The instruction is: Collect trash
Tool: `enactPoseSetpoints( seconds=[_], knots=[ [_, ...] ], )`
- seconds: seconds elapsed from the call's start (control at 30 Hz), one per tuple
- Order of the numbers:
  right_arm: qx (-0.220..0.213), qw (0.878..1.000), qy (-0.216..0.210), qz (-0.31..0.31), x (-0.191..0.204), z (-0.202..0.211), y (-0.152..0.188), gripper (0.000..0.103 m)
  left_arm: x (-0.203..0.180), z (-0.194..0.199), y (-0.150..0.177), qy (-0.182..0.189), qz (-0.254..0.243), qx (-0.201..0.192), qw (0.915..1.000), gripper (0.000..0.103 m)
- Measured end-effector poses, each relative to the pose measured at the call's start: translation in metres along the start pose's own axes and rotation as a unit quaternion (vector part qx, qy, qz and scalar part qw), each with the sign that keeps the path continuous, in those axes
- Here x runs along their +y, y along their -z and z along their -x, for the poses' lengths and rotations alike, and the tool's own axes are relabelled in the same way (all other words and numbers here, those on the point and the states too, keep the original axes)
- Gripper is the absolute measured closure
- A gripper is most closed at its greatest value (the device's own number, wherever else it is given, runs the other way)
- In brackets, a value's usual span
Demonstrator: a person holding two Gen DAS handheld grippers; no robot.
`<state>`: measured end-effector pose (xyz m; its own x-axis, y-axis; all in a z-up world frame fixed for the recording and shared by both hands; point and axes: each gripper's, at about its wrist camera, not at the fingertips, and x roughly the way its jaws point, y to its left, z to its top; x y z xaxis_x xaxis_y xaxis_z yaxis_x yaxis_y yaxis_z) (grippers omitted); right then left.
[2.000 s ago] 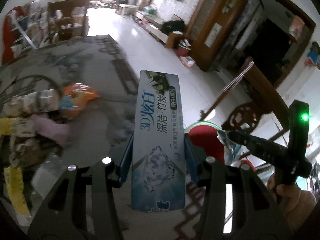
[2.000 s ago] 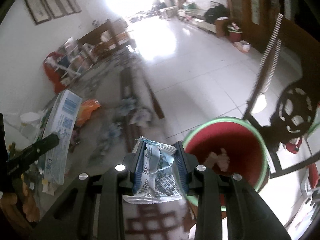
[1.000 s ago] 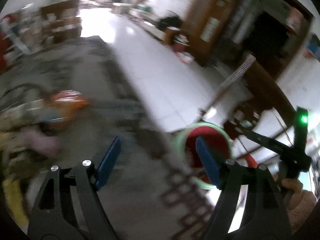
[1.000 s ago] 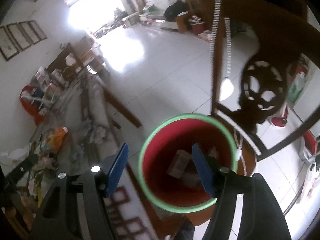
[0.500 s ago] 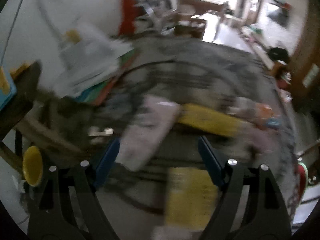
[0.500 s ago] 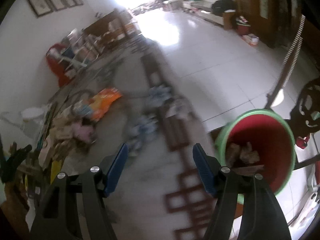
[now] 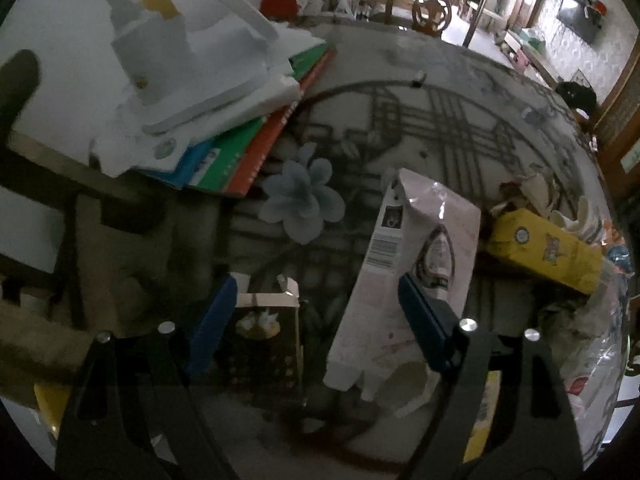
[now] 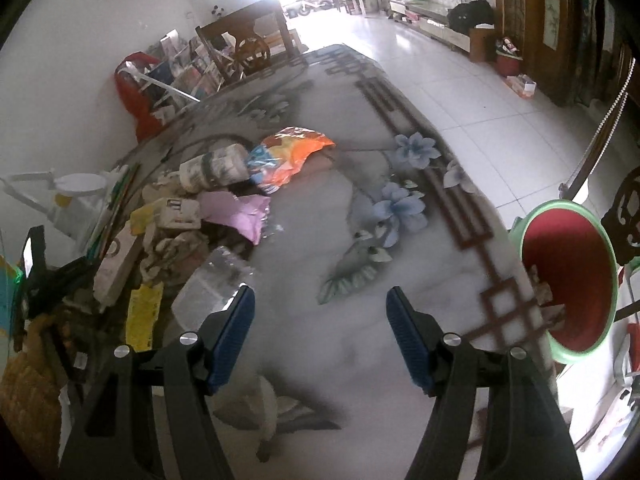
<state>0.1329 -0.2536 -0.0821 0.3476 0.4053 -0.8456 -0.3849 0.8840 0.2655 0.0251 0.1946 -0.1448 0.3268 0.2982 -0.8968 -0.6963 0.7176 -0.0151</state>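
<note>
Nearest in the left wrist view, the left gripper (image 7: 312, 312) points steeply down over the table (image 7: 452, 128), its jaws opening and nothing pinched between the blue pads (image 7: 212, 320). A dark box (image 7: 264, 344) with a pale top edge lies just inside the left pad, its lower end lost in shadow. Beside it a long pale pink carton (image 7: 404, 272) lies flat, its long axis running from the lower middle of the view up toward the table's centre; the barcode end points away from the camera, and the right pad covers part of its near side. The near end looks torn, though the dim light makes that hard to judge. Farther right sits a yellow box (image 7: 544, 252), long axis slanting down to the right, partly behind crumpled wrappers and cut by the lens edge. Beyond, a stack of notebooks (image 7: 240, 148) under a white lamp base (image 7: 160, 48) fills the far left.

In the right wrist view, the right gripper (image 8: 320, 336) hangs with its jaws apart and empty above bare patterned tabletop. To its left lies the trash heap: a clear plastic wrapper (image 8: 212, 288), a purple wrapper (image 8: 240, 212), then an orange bag (image 8: 292, 152) farthest out. The red bin (image 8: 568, 280) with a green rim stands off the table's right edge, scraps visible inside, its near side hidden by the table.
</note>
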Motion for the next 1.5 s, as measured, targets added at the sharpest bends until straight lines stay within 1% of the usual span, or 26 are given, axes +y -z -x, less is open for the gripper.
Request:
enactPoseSetpoints(
  seconds=[0.1, 0.17, 0.23, 0.3, 0.37, 0.4, 0.43, 0.47, 0.5, 0.57, 0.6, 0.67, 0.77, 0.8, 0.83, 0.87, 0.9, 0.93, 1.0, 1.1, 1.23, 1.3, 1.37, 1.4, 1.47, 1.5],
  knots=[
    [-0.004, 1.000, 0.002, 0.002, 0.009, 0.000, 0.000, 0.037, 0.002, -0.008, 0.001, 0.009, 0.004, 0.015, 0.9998, 0.023],
    [-0.006, 1.000, 0.004, 0.004, 0.014, 0.001, 0.000, 0.037, 0.002, -0.011, 0.004, 0.024, 0.008, 0.025, 0.9994, 0.022],
    [-0.006, 1.000, 0.005, 0.004, 0.017, 0.000, 0.000, 0.037, 0.001, -0.016, 0.009, 0.047, 0.017, 0.041, 0.9979, 0.022],
    [-0.004, 1.000, 0.007, 0.004, 0.020, -0.002, 0.000, 0.037, -0.003, -0.013, 0.014, 0.058, 0.020, 0.040, 0.9973, 0.021],
    [-0.004, 1.000, 0.009, 0.007, 0.023, -0.003, -0.001, 0.037, -0.010, -0.008, 0.020, 0.100, 0.024, 0.042, 0.9938, 0.021],
    [-0.004, 1.000, 0.009, 0.008, 0.024, -0.003, -0.002, 0.037, -0.017, -0.007, 0.025, 0.139, 0.029, 0.055, 0.9884, 0.021],
    [-0.004, 1.000, 0.008, 0.008, 0.025, -0.004, -0.003, 0.037, -0.027, -0.008, 0.032, 0.175, 0.028, 0.079, 0.9810, 0.021],
    [-0.004, 1.000, 0.007, 0.009, 0.026, -0.004, -0.004, 0.037, -0.037, -0.008, 0.038, 0.189, 0.018, 0.092, 0.9774, 0.021],
    [-0.005, 1.000, 0.004, 0.011, 0.029, -0.005, -0.007, 0.037, -0.044, -0.007, 0.044, 0.191, 0.008, 0.093, 0.9770, 0.021],
    [-0.006, 1.000, -0.003, 0.019, 0.037, -0.006, -0.012, 0.037, -0.048, 0.002, 0.053, 0.197, 0.007, 0.079, 0.9771, 0.021],
    [-0.009, 0.999, -0.011, 0.030, 0.045, -0.005, -0.017, 0.037, -0.044, 0.009, 0.056, 0.205, 0.019, 0.067, 0.9763, 0.021],
    [-0.014, 0.998, -0.024, 0.048, 0.060, -0.006, -0.025, 0.037, -0.033, 0.022, 0.058, 0.199, 0.033, 0.043, 0.9785, 0.021],
    [-0.013, 0.996, -0.060, 0.071, 0.092, -0.014, -0.043, 0.032, -0.010, 0.041, 0.061, 0.174, 0.041, 0.003, 0.9840, 0.021],
    [-0.009, 0.994, -0.078, 0.076, 0.104, -0.018, -0.048, 0.032, -0.005, 0.044, 0.061, 0.169, 0.044, -0.003, 0.9845, 0.021],
    [0.001, 0.991, -0.106, 0.084, 0.123, -0.027, -0.056, 0.032, 0.002, 0.047, 0.064, 0.165, 0.049, -0.009, 0.9851, 0.021],
    [0.007, 0.988, -0.120, 0.092, 0.135, -0.032, -0.059, 0.032, 0.007, 0.049, 0.067, 0.160, 0.051, -0.012, 0.9856, 0.021],
    [0.020, 0.985, -0.134, 0.111, 0.158, -0.044, -0.063, 0.032, 0.012, 0.051, 0.070, 0.154, 0.052, -0.013, 0.9866, 0.021],
    [0.034, 0.981, -0.140, 0.129, 0.179, -0.056, -0.065, 0.032, 0.014, 0.052, 0.072, 0.148, 0.050, -0.013, 0.9875, 0.021],
    [0.067, 0.972, -0.159, 0.159, 0.216, -0.081, -0.063, 0.032, 0.018, 0.053, 0.078, 0.139, 0.050, -0.016, 0.9890, 0.021],
    [0.125, 0.957, -0.189, 0.179, 0.263, -0.122, -0.055, 0.033, 0.031, 0.056, 0.088, 0.130, 0.059, -0.016, 0.9896, 0.021],
    [0.174, 0.949, -0.180, 0.188, 0.297, -0.165, -0.042, 0.033, 0.053, 0.050, 0.095, 0.134, 0.102, -0.011, 0.9857, 0.021],
    [0.197, 0.947, -0.160, 0.196, 0.310, -0.188, -0.035, 0.033, 0.060, 0.046, 0.095, 0.139, 0.122, -0.008, 0.9826, 0.021],
    [0.205, 0.946, -0.143, 0.207, 0.312, -0.199, -0.030, 0.033, 0.065, 0.039, 0.093, 0.153, 0.143, -0.002, 0.9778, 0.021],
    [0.206, 0.946, -0.127, 0.215, 0.313, -0.205, -0.027, 0.043, 0.066, 0.037, 0.093, 0.158, 0.148, 0.002, 0.9763, 0.021],
    [0.210, 0.946, -0.119, 0.216, 0.307, -0.210, -0.023, 0.058, 0.064, 0.030, 0.091, 0.165, 0.154, 0.008, 0.9742, 0.021],
    [0.215, 0.947, -0.125, 0.205, 0.300, -0.211, -0.023, 0.058, 0.063, 0.026, 0.090, 0.170, 0.157, 0.012, 0.9729, 0.021]
  ],
)
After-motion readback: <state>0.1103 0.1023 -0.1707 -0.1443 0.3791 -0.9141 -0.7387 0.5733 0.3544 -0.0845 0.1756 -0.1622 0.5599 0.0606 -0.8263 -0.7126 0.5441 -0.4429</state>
